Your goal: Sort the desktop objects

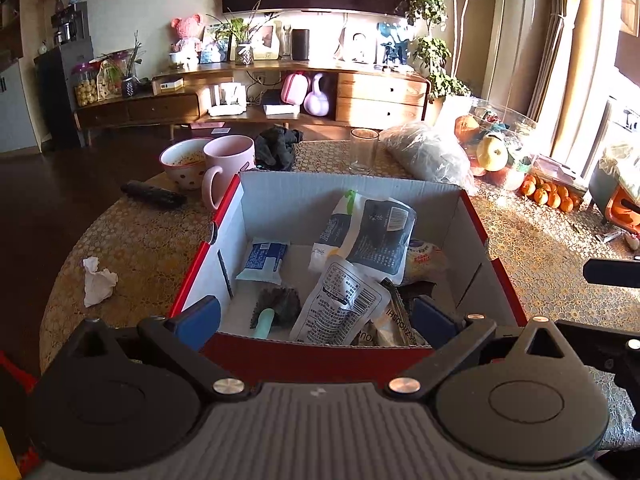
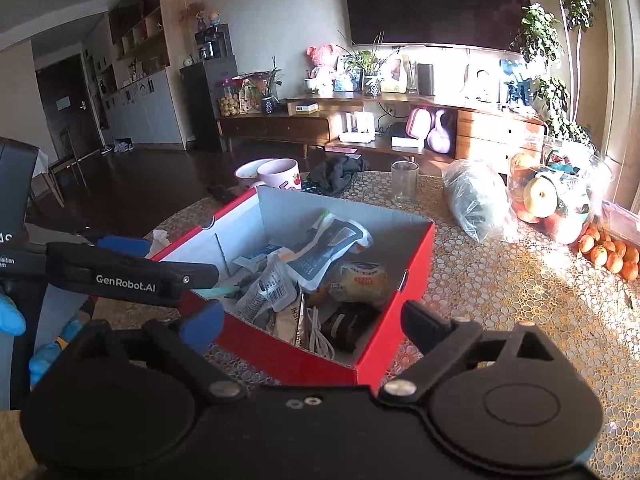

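Red cardboard box [image 1: 496,276] [image 2: 320,360], white inside, sits open on the round table [image 1: 140,240] [image 2: 500,300] with the gold patterned cloth. Inside: a dark-and-white snack pouch with green cap [image 1: 368,228] [image 2: 332,248], a white pouch with barcode [image 1: 340,300] [image 2: 268,288], a blue-white packet [image 1: 264,260] against the left wall, a black brush with mint handle [image 1: 276,308], a yellowish wrapped bun [image 1: 424,260] [image 2: 360,280], a white cable [image 2: 320,340] near the front corner. All piled loosely, overlapping.

Left gripper [image 1: 316,316] hangs over the box's near edge, jaws spread wide, blue-padded fingers [image 1: 200,320] straddling the near wall, nothing between them. Right gripper [image 2: 312,324] is at the box's near corner, jaws also wide apart, holding nothing; the left gripper's finger [image 2: 132,276] crosses this view from the left.

On the table behind the box: pink mug [image 1: 224,168] [image 2: 280,174] touching the box's far left corner, spotted bowl [image 1: 180,164] beside it, black remote [image 1: 154,194], black cloth [image 1: 278,148] [image 2: 338,174], clear glass [image 1: 363,150] [image 2: 405,182], plastic bag with grey contents [image 1: 428,156] [image 2: 476,200], fruit bag [image 1: 492,148] [image 2: 552,196]. Crumpled tissue [image 1: 98,282] lies left of the box, apart from it.
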The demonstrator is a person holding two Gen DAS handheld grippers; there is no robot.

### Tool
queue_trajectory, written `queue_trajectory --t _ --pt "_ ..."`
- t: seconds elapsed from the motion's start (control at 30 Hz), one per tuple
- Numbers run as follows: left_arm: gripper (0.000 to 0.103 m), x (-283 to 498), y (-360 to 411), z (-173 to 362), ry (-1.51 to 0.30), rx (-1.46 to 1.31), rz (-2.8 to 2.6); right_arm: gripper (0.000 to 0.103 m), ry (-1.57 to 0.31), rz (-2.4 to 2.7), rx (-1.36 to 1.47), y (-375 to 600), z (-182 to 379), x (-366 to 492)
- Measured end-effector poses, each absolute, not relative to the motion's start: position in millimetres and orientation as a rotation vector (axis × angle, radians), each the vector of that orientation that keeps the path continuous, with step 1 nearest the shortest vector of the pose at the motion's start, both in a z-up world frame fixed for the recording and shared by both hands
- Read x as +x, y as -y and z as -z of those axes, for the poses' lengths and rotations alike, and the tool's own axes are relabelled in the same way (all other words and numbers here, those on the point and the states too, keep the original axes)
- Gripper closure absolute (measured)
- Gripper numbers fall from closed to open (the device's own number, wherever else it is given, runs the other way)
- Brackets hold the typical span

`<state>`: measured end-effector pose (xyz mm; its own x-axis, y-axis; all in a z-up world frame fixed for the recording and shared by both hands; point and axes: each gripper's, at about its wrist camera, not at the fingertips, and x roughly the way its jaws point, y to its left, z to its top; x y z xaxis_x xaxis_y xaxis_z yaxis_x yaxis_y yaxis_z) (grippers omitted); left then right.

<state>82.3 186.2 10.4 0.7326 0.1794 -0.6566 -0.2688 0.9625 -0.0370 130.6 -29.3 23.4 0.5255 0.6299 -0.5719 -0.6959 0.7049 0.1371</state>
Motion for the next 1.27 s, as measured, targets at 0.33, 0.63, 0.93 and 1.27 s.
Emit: queue_trajectory --t 0.33,0.63,0.93,1.27 --pt "0.001 63.8 -162.3 -16.2 -0.714 -0.107 -0.233 0.007 -0.606 -0.776 -0.088 47.6 -29.7 116.8" --pt "0.000 52.1 -143.9 -16.7 -0.716 -0.084 -0.232 0.007 -0.606 -0.743 -0.080 69.0 -22.9 107.4" --pt "0.000 46.7 -131.1 -15.4 -0.718 -0.077 -0.245 0.006 -0.621 -0.699 -0.045 94.8 -14.8 104.9" --pt "0.001 44.5 -121.1 -13.4 -0.728 -0.080 -0.241 0.006 -0.626 -0.599 -0.001 131.4 -2.9 110.0"
